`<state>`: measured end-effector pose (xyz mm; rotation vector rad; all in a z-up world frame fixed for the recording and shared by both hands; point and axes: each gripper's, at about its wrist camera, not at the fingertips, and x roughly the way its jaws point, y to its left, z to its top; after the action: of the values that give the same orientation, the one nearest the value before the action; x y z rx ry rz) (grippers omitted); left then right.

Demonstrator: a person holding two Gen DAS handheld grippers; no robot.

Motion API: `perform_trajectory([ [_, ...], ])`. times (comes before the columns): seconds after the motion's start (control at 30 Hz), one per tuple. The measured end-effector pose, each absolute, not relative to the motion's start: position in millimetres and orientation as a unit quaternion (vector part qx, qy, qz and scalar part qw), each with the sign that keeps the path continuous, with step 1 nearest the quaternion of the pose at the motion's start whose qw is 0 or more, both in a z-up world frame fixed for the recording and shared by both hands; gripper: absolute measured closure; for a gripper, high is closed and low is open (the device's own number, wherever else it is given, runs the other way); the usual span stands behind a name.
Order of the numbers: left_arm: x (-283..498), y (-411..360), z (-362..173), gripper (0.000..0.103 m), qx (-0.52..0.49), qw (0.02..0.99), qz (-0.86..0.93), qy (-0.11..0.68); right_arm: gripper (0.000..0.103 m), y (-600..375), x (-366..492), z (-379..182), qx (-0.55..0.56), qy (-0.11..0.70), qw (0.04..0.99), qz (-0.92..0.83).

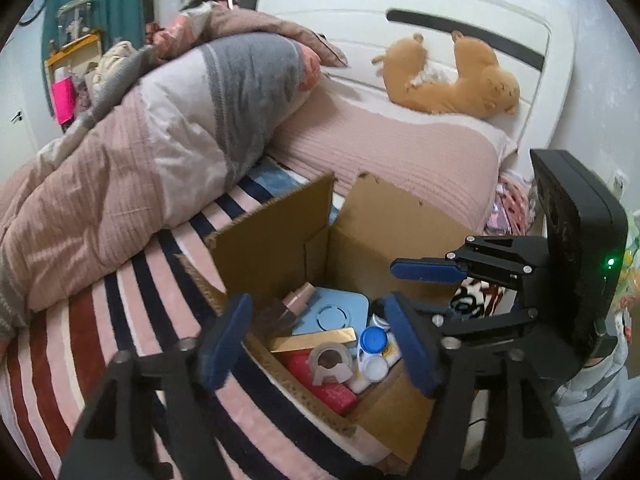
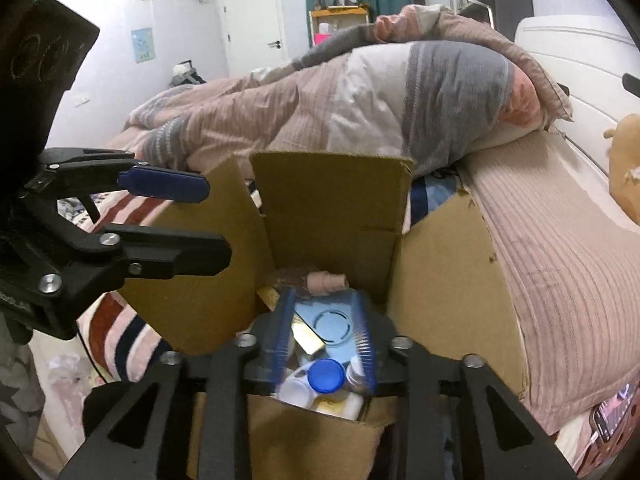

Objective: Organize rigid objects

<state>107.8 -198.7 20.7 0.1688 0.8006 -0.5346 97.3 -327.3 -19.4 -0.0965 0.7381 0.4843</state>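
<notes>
Two grippers over one open cardboard box (image 1: 276, 236) on your bed.

Left wrist view: your left gripper (image 1: 320, 340) has its jaws spread wide, gripping nothing, hanging above the box. Count inside: one light blue flat case (image 1: 340, 312), one gold bar (image 1: 316, 340), one red box (image 1: 324, 384), one tape roll (image 1: 330, 362), one blue-capped white bottle (image 1: 372, 344), one pink bottle (image 1: 298, 298). The near box edge lies under your left finger, with striped blanket (image 1: 120, 320) open to the left. Your right gripper (image 1: 412, 288) hangs at the box's right side. Right wrist view: your right gripper (image 2: 323, 336) stands partly open with nothing held, the light blue case (image 2: 332, 326) and blue cap (image 2: 326, 376) showing between its fingers; three flaps stand around it.
</notes>
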Motion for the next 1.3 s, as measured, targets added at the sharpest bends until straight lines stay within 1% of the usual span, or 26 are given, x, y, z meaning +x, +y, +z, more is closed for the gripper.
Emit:
perform_trajectory([
  [0.03, 105, -195, 24, 0.023, 0.077, 0.888, -0.251, 0.378, 0.063, -327, 97, -17, -0.046, 0.353, 0.903, 0.241],
  [0.1, 97, -187, 32, 0.019, 0.068, 0.899, -0.239, 0.361, 0.054, -325, 98, -12, -0.048, 0.345, 0.903, 0.252],
  [0.13, 94, -183, 35, 0.017, 0.063, 0.903, -0.234, 0.355, 0.052, -323, 98, -9, -0.05, 0.34, 0.903, 0.257],
  [0.2, 85, -172, 43, 0.014, 0.047, 0.915, -0.216, 0.337, 0.041, -320, 97, -2, -0.056, 0.327, 0.905, 0.268],
  [0.23, 80, -166, 46, 0.012, 0.041, 0.922, -0.204, 0.328, 0.038, -318, 96, 2, -0.058, 0.318, 0.906, 0.274],
  [0.3, 72, -156, 52, 0.01, 0.034, 0.933, -0.176, 0.312, 0.026, -316, 94, 11, -0.061, 0.298, 0.908, 0.288],
  [0.33, 69, -151, 53, 0.009, 0.031, 0.939, -0.16, 0.304, 0.023, -314, 92, 15, -0.062, 0.287, 0.909, 0.294],
  [0.4, 60, -140, 57, 0.006, 0.026, 0.95, -0.122, 0.287, 0.012, -310, 88, 23, -0.066, 0.262, 0.912, 0.309],
  [0.5, 49, -124, 61, 0.004, 0.012, 0.96, -0.082, 0.266, 0.0, -304, 78, 34, -0.077, 0.219, 0.915, 0.331],
  [0.57, 44, -114, 60, 0.004, 0.0, 0.964, -0.059, 0.26, 0.0, -299, 72, 41, -0.08, 0.191, 0.915, 0.346],
  [0.73, 34, -94, 57, 0.004, -0.009, 0.97, -0.008, 0.244, 0.0, -293, 68, 48, -0.072, 0.164, 0.914, 0.364],
  [1.3, 26, -82, 55, 0.004, -0.021, 0.972, 0.016, 0.234, 0.0, -298, 73, 46, -0.048, 0.166, 0.918, 0.356],
])
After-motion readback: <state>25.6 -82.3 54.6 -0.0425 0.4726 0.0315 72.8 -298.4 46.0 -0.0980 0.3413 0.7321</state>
